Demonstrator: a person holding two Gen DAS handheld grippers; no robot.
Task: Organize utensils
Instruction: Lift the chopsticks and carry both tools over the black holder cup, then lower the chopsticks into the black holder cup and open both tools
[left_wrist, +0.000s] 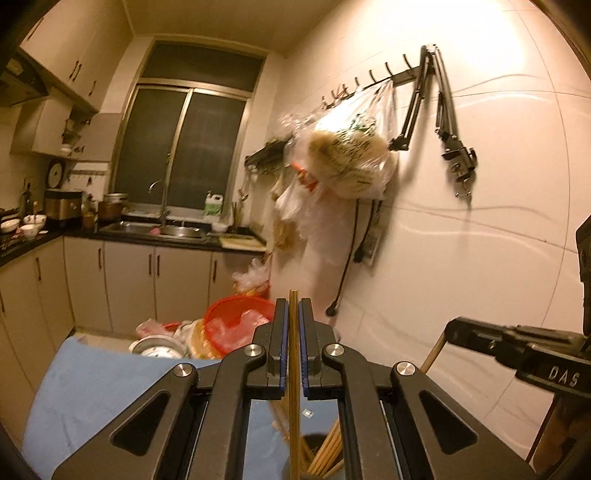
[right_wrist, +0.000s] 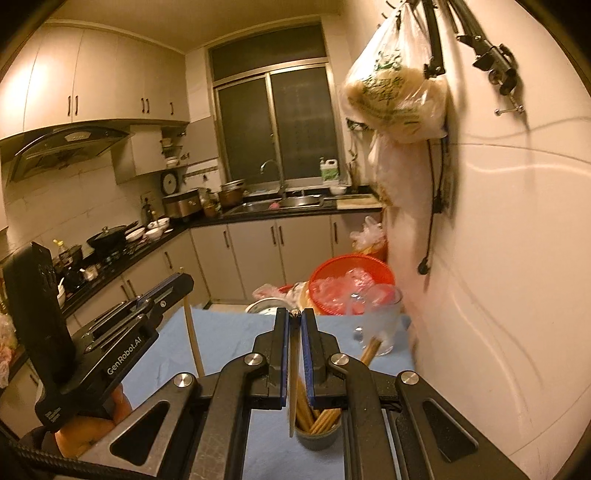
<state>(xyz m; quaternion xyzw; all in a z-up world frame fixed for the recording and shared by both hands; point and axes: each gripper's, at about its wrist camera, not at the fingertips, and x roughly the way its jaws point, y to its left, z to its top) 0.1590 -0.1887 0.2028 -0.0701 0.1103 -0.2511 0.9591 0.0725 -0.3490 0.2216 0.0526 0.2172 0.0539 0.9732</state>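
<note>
Below, my fingers hid each chopstick's lower end; left gripper (left_wrist: 293, 314) clamped an upright chopstick (left_wrist: 294, 332), right gripper (right_wrist: 294, 325) clamped another chopstick (right_wrist: 294, 369), also upright.

A red basket (right_wrist: 351, 280) sits past the blue cloth's (right_wrist: 221, 332) far edge, a plastic bag (right_wrist: 395, 96) hanging on the wall above.

A narrow kitchen under warm yellow light: pale cabinets (right_wrist: 110, 81) line the walls, a dark window (right_wrist: 277, 122) stands above the steel sink (right_wrist: 295, 201), plastic bags (left_wrist: 351, 162) hang from wall hooks.
</note>
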